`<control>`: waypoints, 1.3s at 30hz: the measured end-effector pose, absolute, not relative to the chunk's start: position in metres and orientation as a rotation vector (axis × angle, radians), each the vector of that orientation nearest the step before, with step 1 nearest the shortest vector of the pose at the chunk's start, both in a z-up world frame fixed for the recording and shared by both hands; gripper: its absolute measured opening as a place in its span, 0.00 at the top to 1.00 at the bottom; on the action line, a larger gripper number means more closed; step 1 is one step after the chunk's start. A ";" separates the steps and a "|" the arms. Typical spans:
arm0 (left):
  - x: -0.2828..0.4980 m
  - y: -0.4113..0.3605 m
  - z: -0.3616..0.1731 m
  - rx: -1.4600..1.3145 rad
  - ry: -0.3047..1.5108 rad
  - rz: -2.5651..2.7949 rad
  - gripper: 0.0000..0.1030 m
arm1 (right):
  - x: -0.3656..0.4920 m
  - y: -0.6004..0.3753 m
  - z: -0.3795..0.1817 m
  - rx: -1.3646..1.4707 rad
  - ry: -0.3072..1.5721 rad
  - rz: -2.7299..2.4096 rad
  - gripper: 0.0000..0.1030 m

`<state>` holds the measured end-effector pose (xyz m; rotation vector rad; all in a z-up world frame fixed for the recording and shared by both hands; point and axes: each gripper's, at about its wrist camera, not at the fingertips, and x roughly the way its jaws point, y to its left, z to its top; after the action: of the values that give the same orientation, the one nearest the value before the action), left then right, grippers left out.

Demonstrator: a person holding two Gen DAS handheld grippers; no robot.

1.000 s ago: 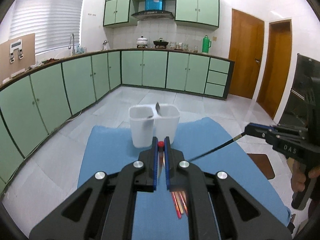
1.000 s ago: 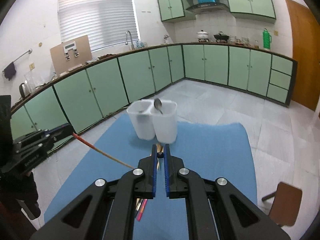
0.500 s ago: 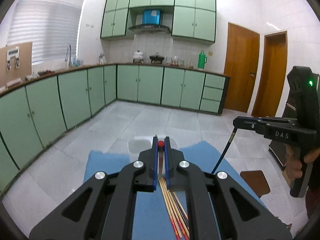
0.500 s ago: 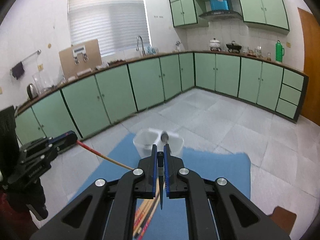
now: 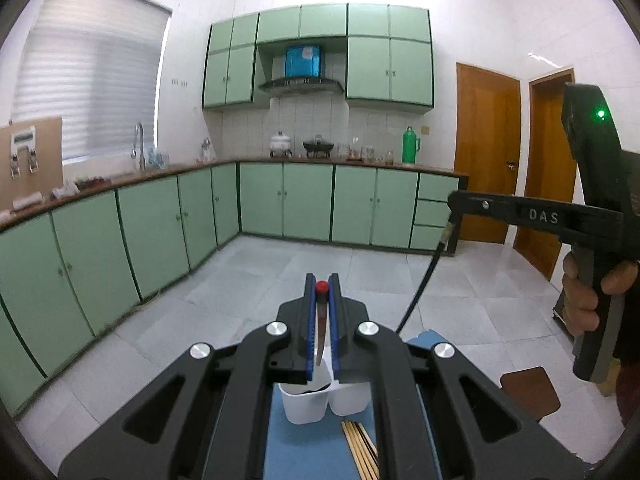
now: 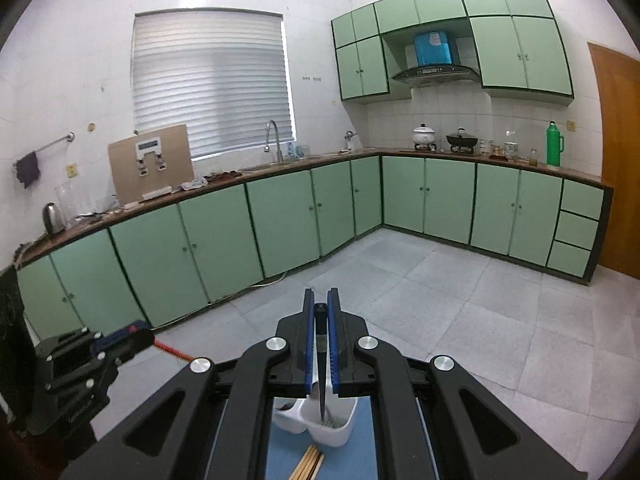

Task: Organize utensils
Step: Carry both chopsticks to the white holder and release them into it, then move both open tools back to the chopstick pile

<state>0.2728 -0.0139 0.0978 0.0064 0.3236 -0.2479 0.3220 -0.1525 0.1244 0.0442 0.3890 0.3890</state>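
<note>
Worktop (image 5: 304, 456): covered in blue cloth, seen low in both wrist views under the black tong frames.
Holder (image 5: 308, 402): a white two-compartment utensil cup standing upright on the blue worktop, below both pairs of tongs; in the right wrist view (image 6: 328, 420) its nearer compartment holds some metal cutlery.
Loose chopsticks (image 5: 360, 454): a bundle of pale wooden sticks lying flat on the worktop just beside the holder, on the near side.
Left tongs (image 5: 321, 292): clamped together on a red-tipped chopstick (image 5: 321, 320) that hangs down from the pads above the holder.
Right tongs (image 6: 320, 308): clamped together on a black chopstick (image 6: 321, 380), its lower end pointing down over the holder's nearer compartment.
</note>
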 end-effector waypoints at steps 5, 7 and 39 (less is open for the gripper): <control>0.301 -0.014 0.075 -0.002 0.375 -0.240 0.95 | 0.356 -0.141 0.095 0.029 0.430 0.352 0.94; 0.313 -0.016 0.065 0.001 0.397 -0.237 0.95 | 0.366 -0.139 0.080 0.043 0.458 0.355 0.94; 0.198 0.002 -0.118 -0.006 0.730 -0.177 0.36 | 0.170 -0.177 -0.115 0.129 0.693 0.171 0.14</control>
<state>0.1980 0.0021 -0.1178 -0.0056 0.7303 -0.1774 0.1703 -0.1771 -0.1153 0.1290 0.6925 0.1709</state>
